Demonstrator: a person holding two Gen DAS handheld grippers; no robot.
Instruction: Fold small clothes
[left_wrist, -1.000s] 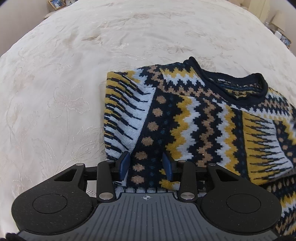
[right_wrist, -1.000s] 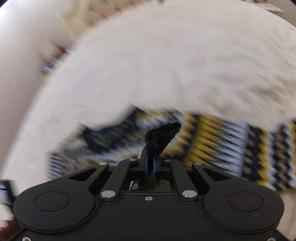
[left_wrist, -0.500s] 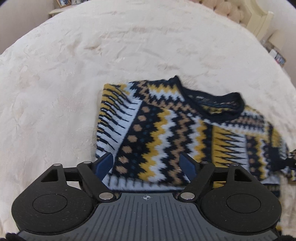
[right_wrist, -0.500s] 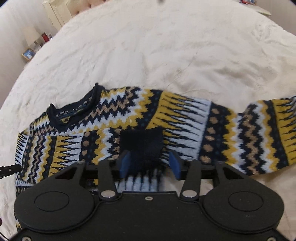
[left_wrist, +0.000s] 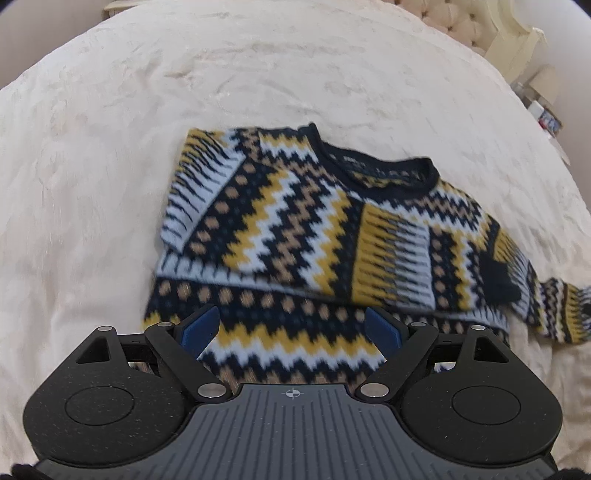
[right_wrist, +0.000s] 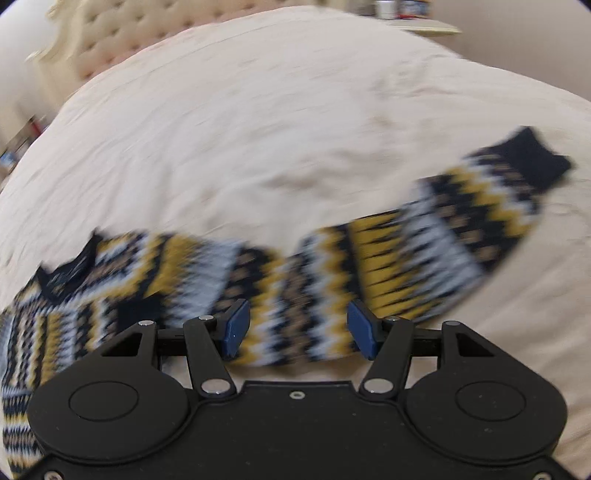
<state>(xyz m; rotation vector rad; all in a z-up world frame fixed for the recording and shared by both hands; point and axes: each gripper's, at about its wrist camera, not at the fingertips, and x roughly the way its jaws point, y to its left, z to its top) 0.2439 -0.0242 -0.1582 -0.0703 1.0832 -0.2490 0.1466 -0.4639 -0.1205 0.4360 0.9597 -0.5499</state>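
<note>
While a second ago the right gripper (right_wrist: 297, 330) had its fingers pressed together on a dark cuff and the left gripper (left_wrist: 291, 330) was half closed low over the sweater (left_wrist: 295, 236), both now stand with fingers spread wide and hold nothing; the cuff (left_wrist: 500, 282) that was carried lies dropped across the body of the garment, so one sleeve appears folded inward, and the left side likewise shows a panel turned over onto the chest; the sweater rests on the cream bedspread (left_wrist: 110, 147), collar (left_wrist: 380, 170) toward the headboard and hem nearest the left camera; the other sleeve (right_wrist: 443, 251) stretches away over the bed in the right wrist view, its dark cuff at the far end, unfolded; that view is smeared with motion blur, and the sleeve sits just beyond the open fingers, which suggests the right gripper is swinging across toward it; by my judgement the first fold is down and released, and the long sleeve is the next piece to bring in before the body can be doubled over; the knit looks thick and soft, likely to hold a fold but liable to bunch if dragged rather than lifted.
</note>
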